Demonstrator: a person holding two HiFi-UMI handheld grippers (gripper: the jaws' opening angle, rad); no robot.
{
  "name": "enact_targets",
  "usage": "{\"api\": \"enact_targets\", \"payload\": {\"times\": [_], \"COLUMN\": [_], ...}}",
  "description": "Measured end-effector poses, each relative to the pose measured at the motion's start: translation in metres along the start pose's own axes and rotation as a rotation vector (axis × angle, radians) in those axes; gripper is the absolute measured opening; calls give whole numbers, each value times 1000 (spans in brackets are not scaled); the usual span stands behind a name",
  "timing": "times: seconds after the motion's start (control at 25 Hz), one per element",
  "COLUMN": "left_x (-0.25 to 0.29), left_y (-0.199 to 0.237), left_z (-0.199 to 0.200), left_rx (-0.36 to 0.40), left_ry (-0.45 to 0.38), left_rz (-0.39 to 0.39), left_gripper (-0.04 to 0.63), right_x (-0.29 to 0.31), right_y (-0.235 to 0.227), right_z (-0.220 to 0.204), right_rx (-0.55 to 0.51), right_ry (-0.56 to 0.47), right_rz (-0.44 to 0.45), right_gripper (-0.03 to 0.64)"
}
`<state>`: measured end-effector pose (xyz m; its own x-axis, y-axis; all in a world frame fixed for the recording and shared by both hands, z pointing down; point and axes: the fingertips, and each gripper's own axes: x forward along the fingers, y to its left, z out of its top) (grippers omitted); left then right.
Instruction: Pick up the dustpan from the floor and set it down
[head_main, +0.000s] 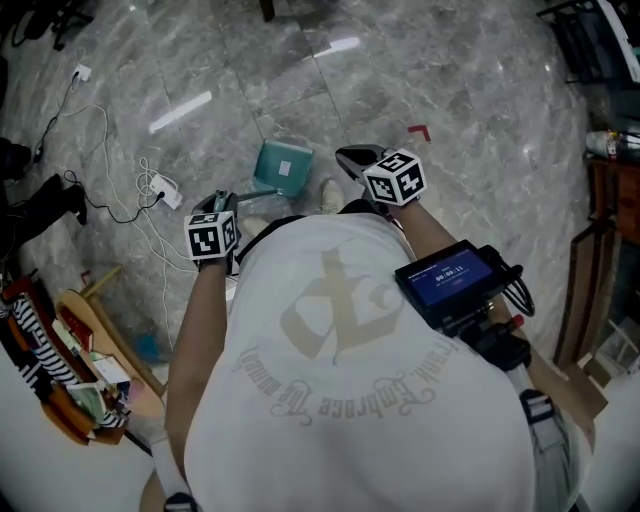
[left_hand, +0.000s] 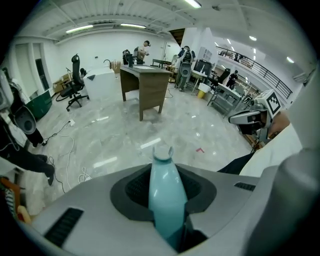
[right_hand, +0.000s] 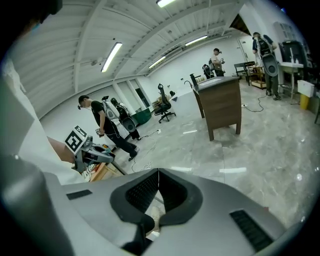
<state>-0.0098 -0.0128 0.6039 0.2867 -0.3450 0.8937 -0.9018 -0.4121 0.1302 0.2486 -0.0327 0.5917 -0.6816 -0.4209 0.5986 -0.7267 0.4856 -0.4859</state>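
Evidently the left gripper (head_main: 224, 204) clamps the handle (left_hand: 165, 192) of the teal dustpan (head_main: 283, 166), so the pan hangs at twelve o'clock, seemingly off the marble floor (head_main: 470, 90). The right gripper (right_hand: 159, 173), at one o'clock, is closed on nothing.

Little here that you can read.
Your white cotton T-shirt (head_main: 340, 390) bears pale gothic lettering, upside down and illegible; the small blue screen (head_main: 455, 277) on your black chest device shows digits too small to read.
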Motion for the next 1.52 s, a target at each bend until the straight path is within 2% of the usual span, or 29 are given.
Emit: {"api": "enact_targets", "payload": {"times": [0.36, 0.72, 1.0, 1.12, 1.28, 1.4, 1.52], "left_x": [59, 112, 149, 156, 160, 168, 177], "left_y": [-17, -38, -49, -67, -88, -86, -76], "left_z": [24, 41, 50, 46, 29, 24, 27], "left_rx": [248, 537, 688, 813, 960, 1010, 1002], "left_ry": [92, 106, 125, 131, 171, 196, 207], "left_rz": [-70, -146, -177, -214, -219, -222, -216], "left_gripper": [101, 101, 101, 101, 101, 101, 102], "right_x": [-24, -42, -52, -72, -105, -115, -119], "right_y": [-35, -52, -59, -62, -60, -60, -62], "right_z": [-39, -87, -100, -112, -137, -140, -146], "right_rx": [128, 248, 271, 273, 264, 266, 294], "right_ry": [-29, -52, -65, -67, -60, -56, -59], "right_rz": [-92, -169, -209, -235, -272, -306, -335], "right_gripper": [18, 18, 18, 18, 18, 18, 18]}}
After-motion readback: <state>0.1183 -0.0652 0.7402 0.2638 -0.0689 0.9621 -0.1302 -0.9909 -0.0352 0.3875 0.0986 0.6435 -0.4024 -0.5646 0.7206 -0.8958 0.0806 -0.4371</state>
